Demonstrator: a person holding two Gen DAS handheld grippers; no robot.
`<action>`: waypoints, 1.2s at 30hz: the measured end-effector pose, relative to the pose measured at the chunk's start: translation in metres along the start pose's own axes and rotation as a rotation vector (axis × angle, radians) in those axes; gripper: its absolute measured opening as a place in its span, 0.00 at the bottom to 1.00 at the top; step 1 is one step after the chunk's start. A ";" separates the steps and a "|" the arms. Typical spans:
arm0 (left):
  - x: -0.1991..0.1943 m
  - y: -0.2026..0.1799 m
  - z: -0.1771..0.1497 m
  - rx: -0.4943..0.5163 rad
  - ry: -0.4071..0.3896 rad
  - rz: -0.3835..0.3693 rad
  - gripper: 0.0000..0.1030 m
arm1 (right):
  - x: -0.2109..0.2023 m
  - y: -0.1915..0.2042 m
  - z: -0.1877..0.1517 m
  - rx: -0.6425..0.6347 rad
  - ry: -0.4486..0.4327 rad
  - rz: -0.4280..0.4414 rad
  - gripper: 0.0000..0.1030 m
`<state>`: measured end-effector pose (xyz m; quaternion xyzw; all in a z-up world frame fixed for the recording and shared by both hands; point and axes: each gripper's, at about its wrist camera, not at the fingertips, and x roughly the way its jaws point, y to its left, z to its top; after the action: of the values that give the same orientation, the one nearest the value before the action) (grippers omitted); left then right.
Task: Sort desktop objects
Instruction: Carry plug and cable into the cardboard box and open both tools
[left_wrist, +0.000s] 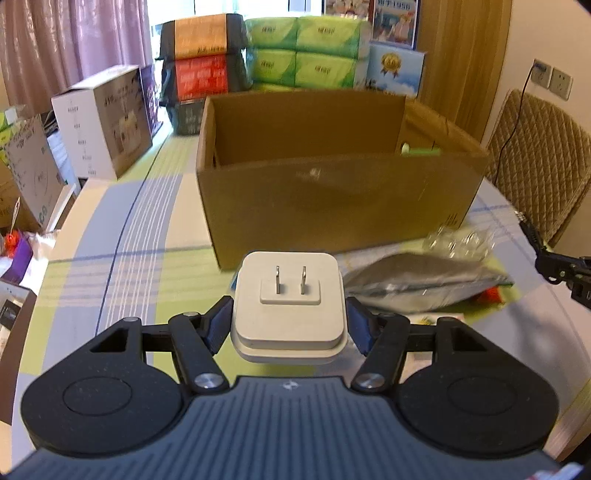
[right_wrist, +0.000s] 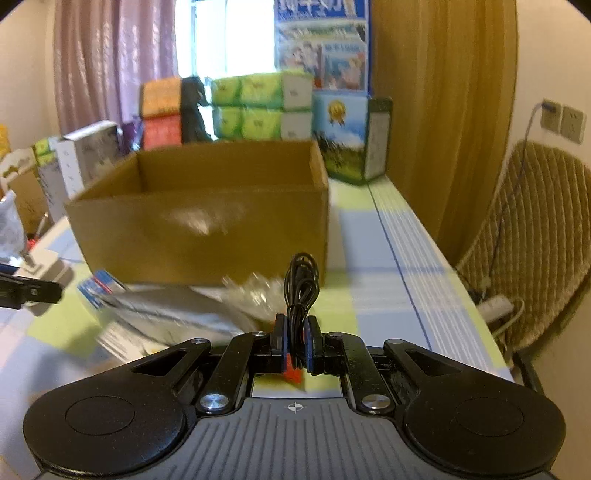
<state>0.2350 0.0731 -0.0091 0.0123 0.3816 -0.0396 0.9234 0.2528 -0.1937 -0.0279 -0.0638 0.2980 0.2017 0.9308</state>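
The white plug adapter (left_wrist: 289, 309), prongs facing away from you, sits clamped between the fingers of your left gripper (left_wrist: 288, 321), above the checked tablecloth (left_wrist: 140, 236) just short of the open cardboard box (left_wrist: 332, 206). Further right, your right gripper (right_wrist: 296, 345) is pinched tight on a coiled black cable (right_wrist: 301, 291), near the silver pouch (right_wrist: 173, 314).

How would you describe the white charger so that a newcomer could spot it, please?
Start at the open cardboard box on the checked tablecloth. In front of it, the left hand-held gripper clamps a white square charger. Its two metal prongs single it out.
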 end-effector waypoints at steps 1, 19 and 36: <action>-0.003 -0.002 0.004 0.000 -0.008 -0.004 0.58 | -0.002 0.003 0.004 -0.007 -0.013 0.009 0.05; 0.003 -0.038 0.067 -0.012 -0.091 -0.051 0.58 | 0.020 0.018 0.088 -0.059 -0.145 0.055 0.05; 0.046 -0.022 0.113 -0.058 -0.108 -0.017 0.58 | 0.075 0.022 0.123 -0.025 -0.139 0.089 0.05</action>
<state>0.3448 0.0425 0.0388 -0.0198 0.3325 -0.0369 0.9422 0.3646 -0.1193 0.0287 -0.0478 0.2327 0.2506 0.9385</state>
